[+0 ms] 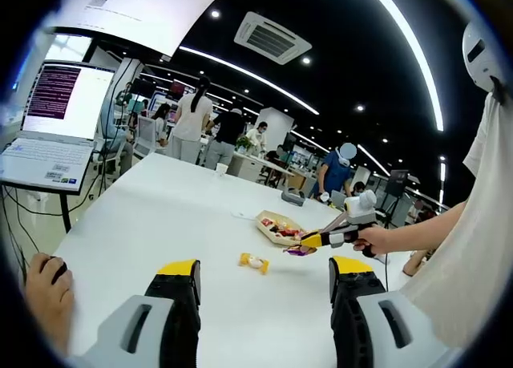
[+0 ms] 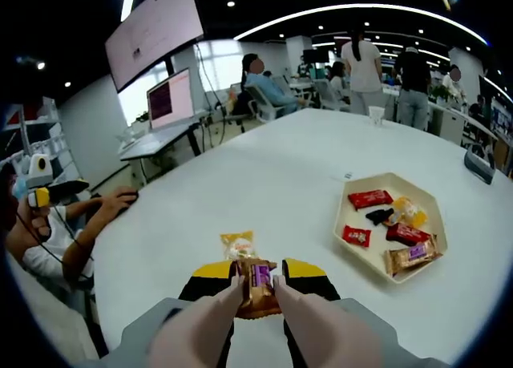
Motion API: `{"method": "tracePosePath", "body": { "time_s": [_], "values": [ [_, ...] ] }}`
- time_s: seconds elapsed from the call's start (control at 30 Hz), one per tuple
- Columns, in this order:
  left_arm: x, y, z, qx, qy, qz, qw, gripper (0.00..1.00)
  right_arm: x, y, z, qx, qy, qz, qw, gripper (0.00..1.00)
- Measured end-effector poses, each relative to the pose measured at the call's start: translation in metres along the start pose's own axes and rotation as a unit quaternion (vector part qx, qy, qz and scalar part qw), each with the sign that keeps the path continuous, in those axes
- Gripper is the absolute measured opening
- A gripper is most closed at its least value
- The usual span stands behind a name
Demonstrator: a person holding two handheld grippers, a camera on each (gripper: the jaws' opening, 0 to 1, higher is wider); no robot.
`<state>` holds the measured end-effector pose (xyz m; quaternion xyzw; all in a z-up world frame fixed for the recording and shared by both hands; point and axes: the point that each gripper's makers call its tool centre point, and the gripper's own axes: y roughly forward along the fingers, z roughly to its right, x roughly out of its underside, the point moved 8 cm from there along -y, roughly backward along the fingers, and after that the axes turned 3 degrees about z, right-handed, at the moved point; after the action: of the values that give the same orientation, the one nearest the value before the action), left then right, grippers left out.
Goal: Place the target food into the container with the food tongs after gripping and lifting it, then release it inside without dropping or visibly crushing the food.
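My right gripper [image 2: 257, 281] carries beige food tongs and is shut on a brown and purple snack packet [image 2: 259, 300], held just above the white table [image 2: 264, 175]. In the left gripper view a hand holds that right gripper [image 1: 304, 244] from the right, with the packet [image 1: 298, 251] hanging beside the tray. The beige hexagonal tray [image 2: 337, 224] holds several wrapped snacks and lies to the right of the tongs. A yellow snack packet [image 2: 238, 244] lies on the table ahead of the tongs. My left gripper [image 1: 264, 272] is open, with the yellow packet [image 1: 254, 261] and the tray [image 1: 268, 218] beyond it.
A person's hand rests on a mouse [image 1: 44, 278] at the table's left edge, next to a laptop [image 1: 56, 119] on a stand. A paper cup [image 2: 376, 115] stands at the far side. A dark object [image 2: 481, 163] lies at the right edge. People stand behind the table.
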<state>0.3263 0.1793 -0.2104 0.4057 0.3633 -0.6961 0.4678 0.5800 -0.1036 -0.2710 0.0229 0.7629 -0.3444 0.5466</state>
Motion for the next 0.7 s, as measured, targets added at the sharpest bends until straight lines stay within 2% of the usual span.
{"method": "tracePosePath", "body": {
  "time_s": [0.17, 0.27, 0.7],
  "values": [
    [-0.003, 0.002, 0.0, 0.0, -0.001, 0.007, 1.0, 0.64, -0.006, -0.001, 0.001, 0.002, 0.0, 0.011, 0.9999, 0.22],
    [-0.001, 0.006, -0.002, 0.001, 0.0, -0.003, 1.0, 0.64, -0.009, -0.002, 0.001, 0.003, -0.001, 0.016, 0.9999, 0.22],
    [0.005, 0.006, -0.002, -0.001, -0.009, -0.001, 1.0, 0.64, -0.016, -0.007, 0.014, 0.016, 0.002, 0.017, 0.9997, 0.22]
  ]
}}
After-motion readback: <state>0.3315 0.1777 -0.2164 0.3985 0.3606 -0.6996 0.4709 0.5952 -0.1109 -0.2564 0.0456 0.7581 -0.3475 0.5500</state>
